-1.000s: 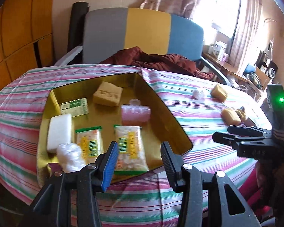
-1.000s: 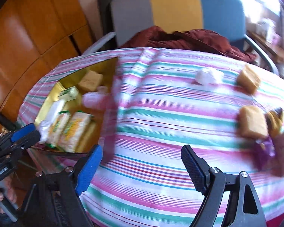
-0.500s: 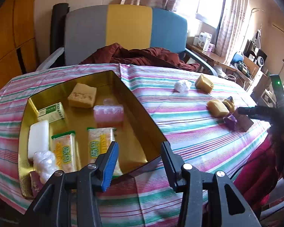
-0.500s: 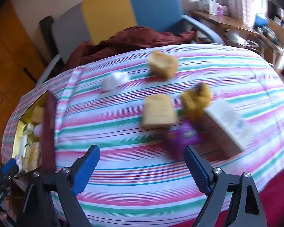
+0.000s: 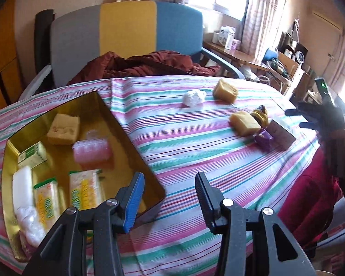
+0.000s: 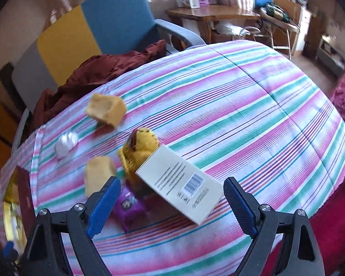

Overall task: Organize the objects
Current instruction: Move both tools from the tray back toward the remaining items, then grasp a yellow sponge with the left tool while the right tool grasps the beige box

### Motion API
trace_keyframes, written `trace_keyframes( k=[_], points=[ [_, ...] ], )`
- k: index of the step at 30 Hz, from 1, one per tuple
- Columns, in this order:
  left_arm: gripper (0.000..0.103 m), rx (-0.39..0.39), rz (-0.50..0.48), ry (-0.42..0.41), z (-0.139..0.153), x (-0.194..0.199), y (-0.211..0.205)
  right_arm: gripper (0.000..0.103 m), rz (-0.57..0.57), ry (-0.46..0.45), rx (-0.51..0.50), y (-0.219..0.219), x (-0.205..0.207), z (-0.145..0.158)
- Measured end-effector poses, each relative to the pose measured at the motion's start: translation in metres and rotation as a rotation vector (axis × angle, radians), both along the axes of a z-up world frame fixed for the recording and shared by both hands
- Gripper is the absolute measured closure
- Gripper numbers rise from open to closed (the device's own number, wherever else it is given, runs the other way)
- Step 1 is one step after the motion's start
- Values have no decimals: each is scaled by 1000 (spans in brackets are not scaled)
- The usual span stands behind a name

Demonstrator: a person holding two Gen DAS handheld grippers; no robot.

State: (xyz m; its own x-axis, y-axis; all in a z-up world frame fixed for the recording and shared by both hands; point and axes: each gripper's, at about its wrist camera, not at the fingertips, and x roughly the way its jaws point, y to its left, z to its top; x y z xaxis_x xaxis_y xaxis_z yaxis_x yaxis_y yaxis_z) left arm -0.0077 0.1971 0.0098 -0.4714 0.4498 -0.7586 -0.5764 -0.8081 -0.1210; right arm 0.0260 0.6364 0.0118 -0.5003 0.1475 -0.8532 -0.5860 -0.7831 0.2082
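Observation:
A gold tray (image 5: pixel 131 151) at the table's left holds a tan block (image 5: pixel 63 130), a pink pack (image 5: pixel 92 150), two yellow-green packets (image 5: pixel 86 192) and a white bar (image 5: pixel 21 188). My left gripper (image 5: pixel 169 184) hovers by the tray's near right corner, open and empty. On the striped cloth to the right lie a white box (image 6: pixel 179 184), a purple packet (image 6: pixel 128 204), a yellow item (image 6: pixel 140 147), two tan blocks (image 6: pixel 105 109) and a white wad (image 6: pixel 65 142). My right gripper (image 6: pixel 171 184) hangs wide open above the box, its pads clear of it.
A chair (image 5: pixel 126 25) with grey, yellow and blue panels stands behind the table, dark red cloth (image 5: pixel 145 65) draped over its seat. A cluttered wooden desk (image 6: pixel 214 13) stands at the back right. A red cushion (image 6: pixel 329 225) lies at the table's near right edge.
My right gripper has swung right from near the tray to above the white box, rolling and widening its jaws. The left gripper has drifted right, so the tray sits further left in its view.

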Motion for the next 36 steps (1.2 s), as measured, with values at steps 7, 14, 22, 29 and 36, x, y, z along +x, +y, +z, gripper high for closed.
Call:
trace_keyframes(
  k=[7, 14, 22, 29, 36],
  points=[
    [57, -4, -84, -35, -2, -9, 44, 10, -102, 71, -151, 20, -6, -16],
    [57, -20, -150, -87, -15, -28, 97, 9, -152, 165, -200, 31, 6, -13],
    [53, 7, -202, -178, -26, -49, 161, 8, -156, 230, -209, 32, 11, -8],
    [41, 23, -221, -262, -39, -66, 219, 7, -142, 262, -224, 32, 13, -8],
    [29, 9, -207, -311, -50, -81, 263, 7, -129, 284, -243, 34, 13, -8]
  ],
)
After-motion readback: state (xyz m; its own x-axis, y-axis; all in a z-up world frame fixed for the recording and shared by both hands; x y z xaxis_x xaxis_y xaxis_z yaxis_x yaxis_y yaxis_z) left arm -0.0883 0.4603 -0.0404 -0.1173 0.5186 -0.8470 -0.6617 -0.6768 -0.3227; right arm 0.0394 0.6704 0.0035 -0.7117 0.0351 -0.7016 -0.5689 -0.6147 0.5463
